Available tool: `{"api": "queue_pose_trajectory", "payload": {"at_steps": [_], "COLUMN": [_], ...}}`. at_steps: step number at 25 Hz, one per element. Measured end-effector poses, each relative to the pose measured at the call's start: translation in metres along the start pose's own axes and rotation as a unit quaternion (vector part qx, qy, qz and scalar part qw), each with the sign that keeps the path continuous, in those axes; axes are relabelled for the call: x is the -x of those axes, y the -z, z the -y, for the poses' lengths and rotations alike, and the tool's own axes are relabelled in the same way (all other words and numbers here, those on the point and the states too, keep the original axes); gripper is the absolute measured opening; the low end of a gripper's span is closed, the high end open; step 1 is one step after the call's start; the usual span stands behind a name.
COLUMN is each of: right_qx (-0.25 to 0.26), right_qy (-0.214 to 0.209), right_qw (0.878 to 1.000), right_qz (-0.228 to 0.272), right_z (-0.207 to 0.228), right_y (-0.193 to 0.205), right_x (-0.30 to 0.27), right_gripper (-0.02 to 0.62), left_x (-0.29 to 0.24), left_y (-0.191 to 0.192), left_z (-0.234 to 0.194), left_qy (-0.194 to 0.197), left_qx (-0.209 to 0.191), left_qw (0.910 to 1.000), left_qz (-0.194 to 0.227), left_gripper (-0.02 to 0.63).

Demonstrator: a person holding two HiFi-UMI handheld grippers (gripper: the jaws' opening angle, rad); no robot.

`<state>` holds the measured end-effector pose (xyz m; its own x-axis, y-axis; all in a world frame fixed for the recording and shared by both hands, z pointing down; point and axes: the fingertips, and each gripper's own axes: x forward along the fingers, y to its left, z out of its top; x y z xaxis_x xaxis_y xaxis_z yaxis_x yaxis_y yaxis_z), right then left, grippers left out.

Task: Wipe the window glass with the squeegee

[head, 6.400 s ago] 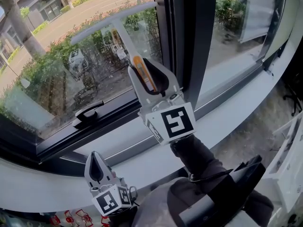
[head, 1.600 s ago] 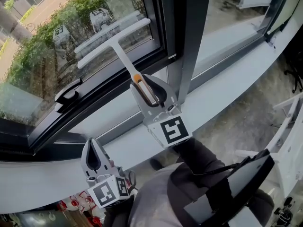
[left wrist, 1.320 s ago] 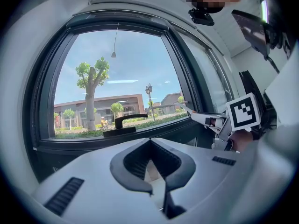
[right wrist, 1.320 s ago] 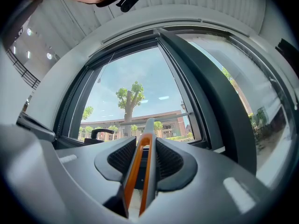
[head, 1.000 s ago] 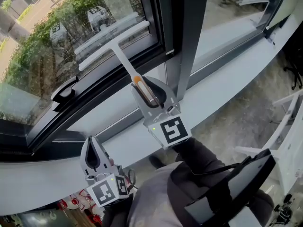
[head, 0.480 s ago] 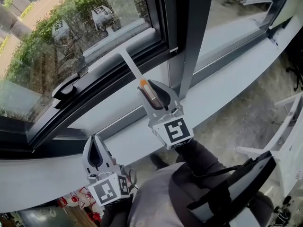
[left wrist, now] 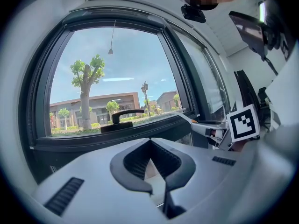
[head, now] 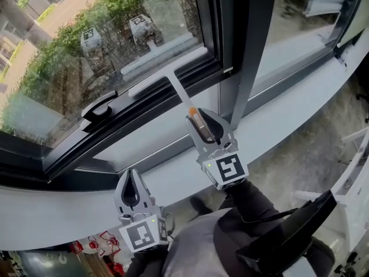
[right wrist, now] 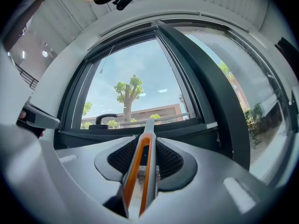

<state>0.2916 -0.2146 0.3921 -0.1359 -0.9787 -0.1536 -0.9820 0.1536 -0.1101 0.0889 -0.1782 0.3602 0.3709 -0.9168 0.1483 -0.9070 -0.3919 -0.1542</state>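
Observation:
A white T-shaped squeegee (head: 168, 71) rests its blade along the bottom edge of the left window pane (head: 86, 51), against the dark frame. Its orange-trimmed handle (right wrist: 141, 168) runs back between the jaws of my right gripper (head: 199, 122), which is shut on it. In the right gripper view the blade (right wrist: 156, 117) shows as a pale bar at the foot of the glass. My left gripper (head: 130, 190) hangs lower and to the left, below the white sill (head: 69, 215), shut with nothing in it. Its fingertips (left wrist: 150, 141) meet in the left gripper view.
A black window handle (head: 98, 104) sits on the lower frame left of the blade. A thick dark mullion (head: 253, 39) stands just right of the squeegee, with a second pane (head: 300, 10) beyond it. The right gripper's marker cube (left wrist: 243, 123) shows at the right.
The squeegee has been drawn down the glass from high on the pane to the bottom frame. My right gripper has pulled back toward the sill. The left gripper has hardly moved.

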Motion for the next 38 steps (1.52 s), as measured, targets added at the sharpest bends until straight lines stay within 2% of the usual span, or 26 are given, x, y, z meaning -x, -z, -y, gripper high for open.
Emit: {"api": "queue_pose_trajectory", "payload": {"at_steps": [4, 8, 12, 17, 23, 31, 36, 38], "right_qx": [0.019, 0.035, 0.05, 0.072, 0.075, 0.093, 0.091, 0.09], "right_qy": [-0.006, -0.003, 0.0, -0.016, -0.046, -0.058, -0.049, -0.048], "right_qw": [0.999, 0.998, 0.994, 0.984, 0.968, 0.959, 0.958, 0.958], "right_qz": [0.033, 0.052, 0.095, 0.162, 0.236, 0.26, 0.268, 0.269], "right_z": [-0.02, -0.05, -0.075, -0.087, -0.101, -0.15, -0.196, -0.201], "right_y": [-0.037, -0.082, -0.143, -0.223, -0.301, -0.335, -0.328, -0.325], "right_x": [0.002, 0.005, -0.003, -0.021, -0.047, -0.085, -0.104, -0.109], "right_gripper": [0.13, 0.13, 0.13, 0.13, 0.13, 0.13, 0.13, 0.13], "left_x": [0.004, 0.024, 0.041, 0.044, 0.044, 0.067, 0.083, 0.088], "left_y": [0.0, 0.005, 0.007, -0.006, -0.014, -0.008, 0.012, 0.021], "left_z": [-0.021, -0.047, -0.063, -0.065, -0.073, -0.124, -0.169, -0.182], "left_qy": [0.007, 0.014, 0.019, 0.007, -0.028, -0.069, -0.076, -0.079], "left_qx": [0.019, 0.037, 0.051, 0.054, 0.042, 0.05, 0.051, 0.052], "left_qw": [0.9994, 0.9987, 0.9979, 0.9974, 0.9981, 0.9952, 0.9943, 0.9941], "left_qz": [0.029, 0.032, 0.035, 0.048, 0.036, 0.05, 0.055, 0.054], "left_gripper": [0.0, 0.0, 0.0, 0.0, 0.0, 0.0, 0.0, 0.0]}}
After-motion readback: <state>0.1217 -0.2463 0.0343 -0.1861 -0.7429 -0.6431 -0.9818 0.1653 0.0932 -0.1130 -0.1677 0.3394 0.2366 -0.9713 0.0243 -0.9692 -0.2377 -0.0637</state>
